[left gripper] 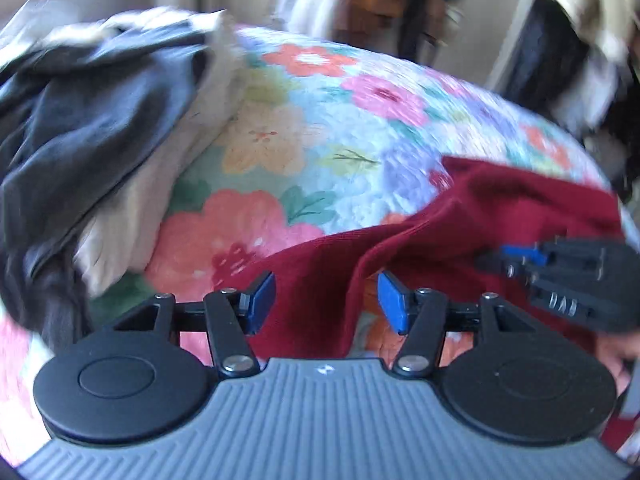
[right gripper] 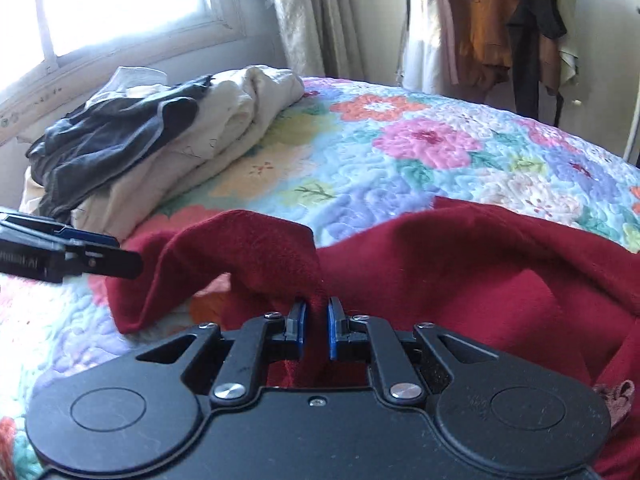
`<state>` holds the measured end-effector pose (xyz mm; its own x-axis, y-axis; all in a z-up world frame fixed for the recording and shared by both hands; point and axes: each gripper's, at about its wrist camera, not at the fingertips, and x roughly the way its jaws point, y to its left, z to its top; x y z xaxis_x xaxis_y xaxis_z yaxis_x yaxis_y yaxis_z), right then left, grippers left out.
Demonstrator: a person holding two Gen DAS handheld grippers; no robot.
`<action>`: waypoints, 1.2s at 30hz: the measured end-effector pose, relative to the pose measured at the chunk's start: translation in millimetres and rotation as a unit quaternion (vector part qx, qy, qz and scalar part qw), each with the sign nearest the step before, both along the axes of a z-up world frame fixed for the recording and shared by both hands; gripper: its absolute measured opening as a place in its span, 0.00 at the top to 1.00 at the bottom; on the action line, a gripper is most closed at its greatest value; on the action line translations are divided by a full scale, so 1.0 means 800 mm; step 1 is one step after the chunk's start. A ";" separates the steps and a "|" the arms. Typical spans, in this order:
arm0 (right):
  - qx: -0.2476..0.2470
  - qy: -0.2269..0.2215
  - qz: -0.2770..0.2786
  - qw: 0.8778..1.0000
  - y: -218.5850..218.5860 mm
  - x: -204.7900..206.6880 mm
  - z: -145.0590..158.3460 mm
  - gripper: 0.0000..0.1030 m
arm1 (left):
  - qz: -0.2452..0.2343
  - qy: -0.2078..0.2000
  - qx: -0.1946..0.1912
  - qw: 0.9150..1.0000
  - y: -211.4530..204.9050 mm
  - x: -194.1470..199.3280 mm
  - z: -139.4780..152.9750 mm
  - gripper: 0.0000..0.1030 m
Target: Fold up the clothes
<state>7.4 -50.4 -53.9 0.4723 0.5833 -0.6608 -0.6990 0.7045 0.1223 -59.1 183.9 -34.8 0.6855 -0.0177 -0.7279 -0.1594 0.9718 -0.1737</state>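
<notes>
My right gripper (right gripper: pixel 317 328) pinches a bunched ridge of the dark red garment (right gripper: pixel 460 256), its blue pads (right gripper: pixel 333 330) pressed close on the cloth from both sides. My left gripper (left gripper: pixel 326 300) stands with its fingers spread, the blue pads (left gripper: pixel 390 302) apart; a fold of the same red cloth runs up between them, but neither pad presses on it. In the left wrist view the right gripper shows at the right edge, lying over the red cloth; in the right wrist view the left gripper reaches in from the left edge, just beside the garment's near corner.

The red garment lies rumpled across the near part of the bed, raised in soft folds where I grip it. Under it spreads a quilted bedspread (right gripper: pixel 400 160) printed with large pink, orange and yellow flowers on pale blue. Farther off, toward the left, sits a loose pile of clothes (right gripper: pixel 160 140): a dark grey piece on top of cream ones, well apart from the red cloth. Beyond the bed are a bright window (right gripper: pixel 120 0), a pale curtain (right gripper: pixel 316 16) and hanging clothes (right gripper: pixel 500 28) in brown and black. The left wrist view is blurred.
</notes>
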 end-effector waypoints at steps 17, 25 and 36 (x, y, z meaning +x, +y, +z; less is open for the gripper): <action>0.076 0.075 -0.035 0.994 -0.033 0.008 -0.009 0.88 | -0.012 -0.017 -0.036 0.999 -0.003 0.009 -0.018 0.92; 0.051 0.034 -0.020 0.998 -0.033 -0.024 0.011 0.79 | 0.055 -0.112 -0.245 0.961 0.057 -0.073 0.027 0.93; -0.019 -0.012 0.072 0.997 -0.006 -0.083 0.008 0.60 | 0.250 -0.098 -0.152 0.951 0.085 -0.151 0.052 0.93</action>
<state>-59.2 -55.3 -47.5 0.4010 0.6211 -0.6734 -0.7960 0.6001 0.0794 -180.2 251.8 6.6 0.7858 0.1573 -0.5982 -0.5239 0.6834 -0.5085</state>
